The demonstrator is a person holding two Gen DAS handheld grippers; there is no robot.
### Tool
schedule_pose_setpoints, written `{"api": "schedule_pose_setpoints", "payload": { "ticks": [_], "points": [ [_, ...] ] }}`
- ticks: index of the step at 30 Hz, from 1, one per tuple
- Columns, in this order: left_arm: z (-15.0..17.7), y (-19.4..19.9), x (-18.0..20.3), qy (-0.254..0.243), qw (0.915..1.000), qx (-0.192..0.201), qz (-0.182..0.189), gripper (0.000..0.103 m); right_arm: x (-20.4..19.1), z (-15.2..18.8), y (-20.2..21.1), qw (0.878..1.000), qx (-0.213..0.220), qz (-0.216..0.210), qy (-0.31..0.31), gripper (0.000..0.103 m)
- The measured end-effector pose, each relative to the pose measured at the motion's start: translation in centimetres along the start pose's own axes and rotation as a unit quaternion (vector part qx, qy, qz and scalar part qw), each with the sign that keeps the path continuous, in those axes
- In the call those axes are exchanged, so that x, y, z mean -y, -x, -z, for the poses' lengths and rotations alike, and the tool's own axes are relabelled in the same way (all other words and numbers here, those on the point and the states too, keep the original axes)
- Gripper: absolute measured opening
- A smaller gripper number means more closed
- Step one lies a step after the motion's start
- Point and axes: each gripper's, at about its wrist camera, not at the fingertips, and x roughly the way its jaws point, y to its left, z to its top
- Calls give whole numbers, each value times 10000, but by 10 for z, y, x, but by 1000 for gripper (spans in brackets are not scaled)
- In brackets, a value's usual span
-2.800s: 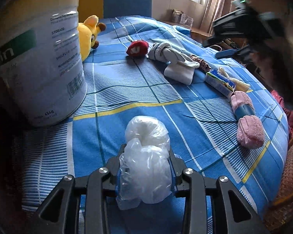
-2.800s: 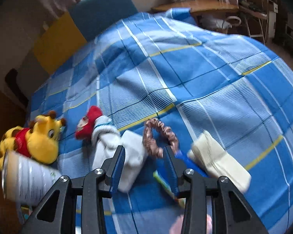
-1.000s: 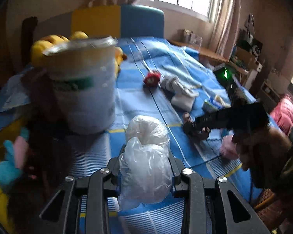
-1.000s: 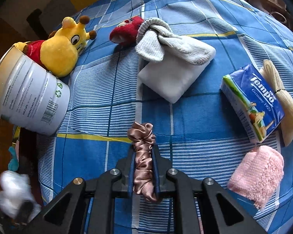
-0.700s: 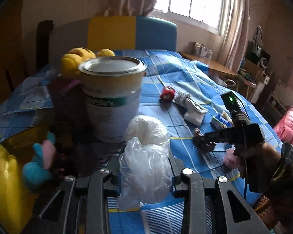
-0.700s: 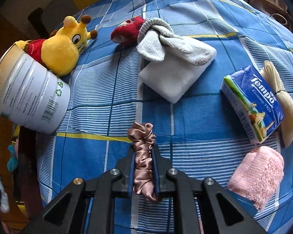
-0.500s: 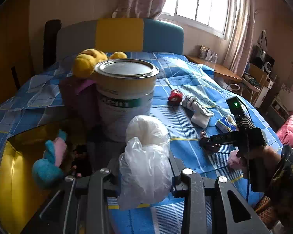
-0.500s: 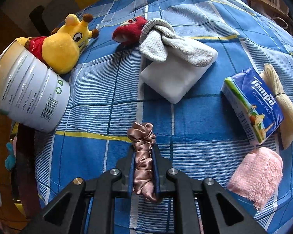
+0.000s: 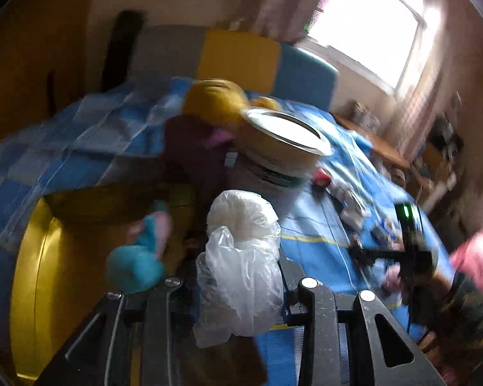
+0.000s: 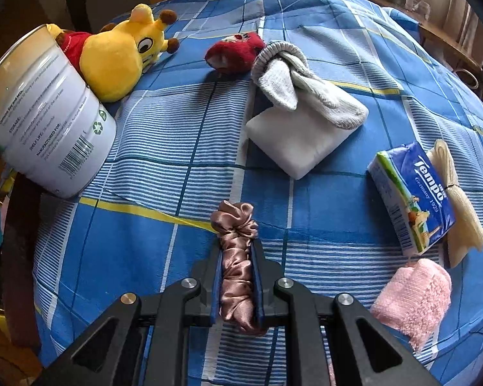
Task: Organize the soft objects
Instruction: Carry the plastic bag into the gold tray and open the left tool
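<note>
2 loads fill your claws: your left gripper (image 9: 238, 292) pinches a white plastic-wrapped bundle (image 9: 241, 267) above the yellow bin (image 9: 32, 289), with the tin can (image 9: 280, 157) close ahead, while your right gripper (image 10: 236, 276) squeezes a brown satin scrunchie (image 10: 236, 263) over the blue plaid sheet (image 10: 322, 212), short of the white sponge (image 10: 293, 138).

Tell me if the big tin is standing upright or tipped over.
Upright. The tin stands on its base on the bedspread, its closed top up, with the giraffe against it.
</note>
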Motion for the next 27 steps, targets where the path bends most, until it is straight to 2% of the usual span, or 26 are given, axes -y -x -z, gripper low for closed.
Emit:
{"api": "schedule_pose_setpoints", "payload": {
  "ticks": [2, 3, 6, 10, 15, 20, 24, 27],
  "points": [
    [-7, 4, -33, 485, 9988, -25, -98, 35, -2, 1, 0, 10000, 8, 31, 29, 14],
    [-10, 6, -52, 675, 9974, -31, -260, 35, -3, 2, 0, 10000, 11, 50, 46, 14],
    [-15, 3, -90, 846, 9940, -132, -678, 35, -6, 2, 1, 9999, 12, 80, 80, 14],
    [-19, -15, -131, 1291, 9877, -468, -755, 35, -6, 2, 1, 9999, 17, 115, 105, 14],
    [-28, -47, -149, 1394, 9833, -760, -895, 36, -7, 2, 0, 9998, 19, 132, 129, 15],
    [-37, -80, -144, 1130, 9843, -960, -960, 37, -6, 2, 1, 9998, 18, 128, 130, 15],
    [-42, -103, -145, 1010, 9839, -1065, -1017, 54, -6, 2, 1, 9998, 18, 133, 129, 15],
    [-43, -105, -146, 1043, 9841, -1047, -985, 56, -6, 1, 1, 9998, 18, 130, 127, 15]
  ]
}}
